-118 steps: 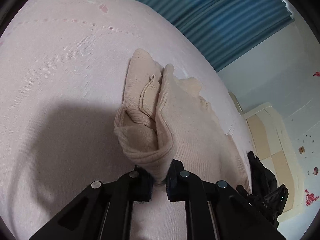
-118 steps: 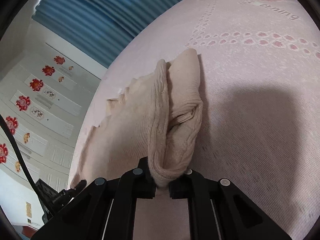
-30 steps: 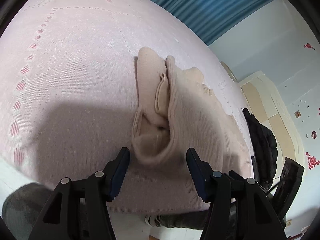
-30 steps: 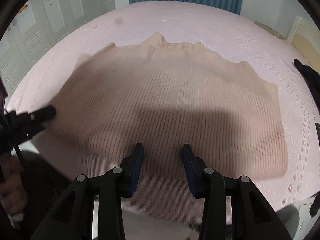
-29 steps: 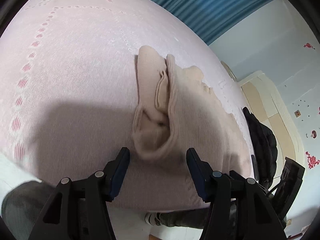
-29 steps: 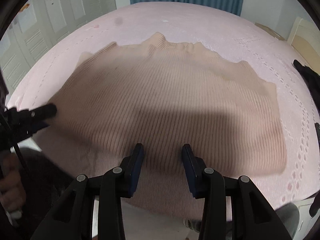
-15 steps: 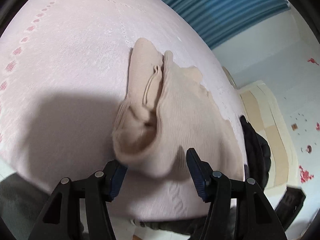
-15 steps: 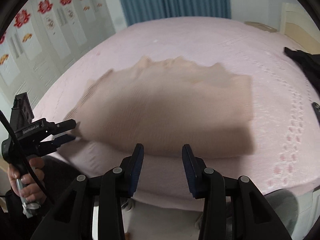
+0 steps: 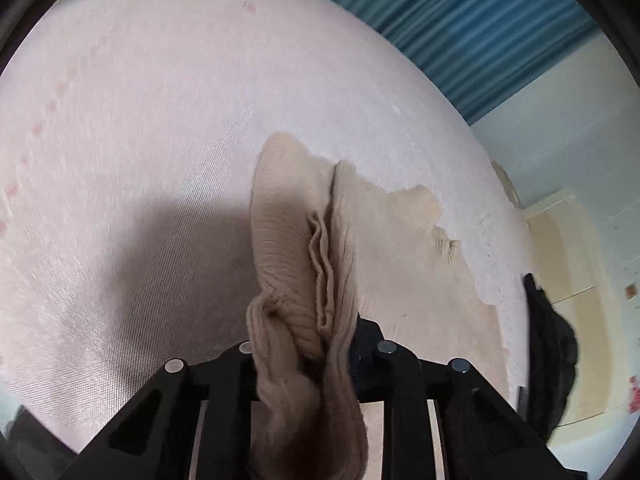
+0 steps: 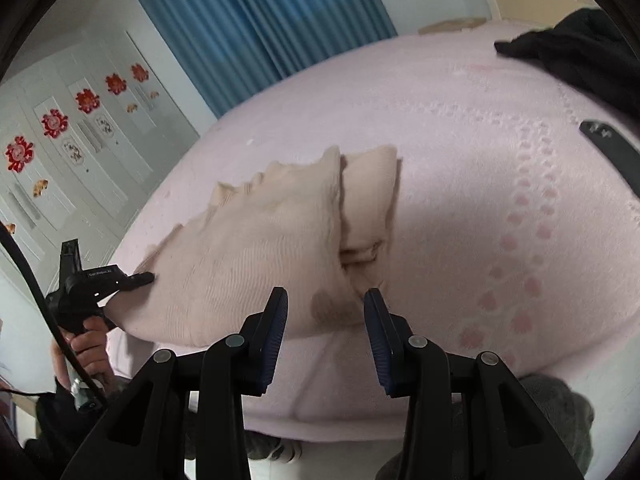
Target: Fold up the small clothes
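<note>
Jaws of left gripper (image 9: pixel 304 344) just closed, pinching beige sweater (image 9: pixel 400 264); right gripper (image 10: pixel 325 320) stays spread.

Both views are evenly lit by soft, diffuse daylight with no glare, and a broad soft-edged shadow lies on the pink bed (image 9: pixel 168 128) just left of the beige sweater (image 9: pixel 288 240) in the left wrist view and right of the sweater (image 10: pixel 256 248) in the right wrist view. Strong fisheye distortion bulges the bed into a dome, bends the blue curtain (image 10: pixel 256 16) behind it, and leaves a black vignette at every corner. The right wrist view shows motion blur across the sweater and the bed's pattern, while the left wrist view is sharper on the sweater's ribbing but soft toward the bed's far edge.
</note>
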Available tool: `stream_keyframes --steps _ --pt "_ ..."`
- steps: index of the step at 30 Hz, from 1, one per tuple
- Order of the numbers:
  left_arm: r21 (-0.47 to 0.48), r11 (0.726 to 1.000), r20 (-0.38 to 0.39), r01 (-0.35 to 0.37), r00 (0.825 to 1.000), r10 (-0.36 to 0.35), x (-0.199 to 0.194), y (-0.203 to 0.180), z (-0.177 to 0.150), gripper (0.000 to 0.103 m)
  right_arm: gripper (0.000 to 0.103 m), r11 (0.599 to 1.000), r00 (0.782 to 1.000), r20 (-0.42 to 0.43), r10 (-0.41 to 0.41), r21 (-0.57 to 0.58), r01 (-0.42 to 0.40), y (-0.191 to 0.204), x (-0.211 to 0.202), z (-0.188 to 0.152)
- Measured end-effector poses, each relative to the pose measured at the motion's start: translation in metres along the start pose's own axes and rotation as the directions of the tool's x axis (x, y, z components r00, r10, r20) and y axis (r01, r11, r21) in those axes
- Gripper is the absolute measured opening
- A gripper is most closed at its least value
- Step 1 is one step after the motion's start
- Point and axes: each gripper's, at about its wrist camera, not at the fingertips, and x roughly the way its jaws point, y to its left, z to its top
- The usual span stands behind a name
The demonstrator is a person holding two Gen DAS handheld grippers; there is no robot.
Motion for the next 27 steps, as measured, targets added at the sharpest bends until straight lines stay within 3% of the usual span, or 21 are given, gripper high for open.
stream_keyframes --steps 4,7,12,18,22,24,25,26,27 --pt "0.101 0.991 0.038 -0.085 0.996 0.082 -0.016 -0.054 0.001 0.020 0.040 0.998 0.998 0.010 0.056 0.030 -0.057 -0.011 -0.005 0.000" --pt "0.165 0.981 0.069 -0.097 0.994 0.087 -0.031 -0.095 0.001 0.019 0.040 0.987 0.989 0.036 0.146 0.070 -0.148 -0.020 -0.010 0.002" --pt "0.284 0.955 0.097 -0.085 0.993 0.059 -0.046 -0.166 -0.020 0.019 0.040 0.968 0.977 0.090 0.195 0.139 -0.207 -0.034 -0.019 0.004" --pt "0.424 0.903 0.035 -0.065 0.998 0.055 -0.012 -0.248 -0.078 0.019 0.040 0.948 0.980 0.127 0.154 0.262 -0.183 -0.075 -0.044 0.000" --pt "0.502 0.863 -0.084 -0.060 0.989 0.118 0.043 -0.272 -0.132 0.021 0.040 0.974 0.990 0.144 0.014 0.223 -0.046 -0.096 -0.081 -0.007" --pt "0.527 0.848 -0.117 -0.058 0.983 0.139 0.065 -0.271 -0.153 0.024 0.040 0.979 0.994 0.112 -0.011 0.205 -0.012 -0.104 -0.092 -0.009" --pt "0.541 0.840 -0.095 -0.049 0.988 0.119 0.065 -0.270 -0.160 0.029 0.040 0.981 0.995 0.101 -0.014 0.195 -0.006 -0.106 -0.096 -0.009" --pt "0.551 0.834 -0.081 -0.027 0.993 0.086 0.062 -0.272 -0.162 0.047 0.040 0.983 0.995 0.092 -0.025 0.182 0.008 -0.106 -0.100 -0.010" --pt "0.555 0.831 -0.090 0.016 0.995 0.040 0.058 -0.271 -0.162 0.057 0.040 0.986 0.995 0.088 -0.044 0.162 0.030 -0.105 -0.106 -0.011"
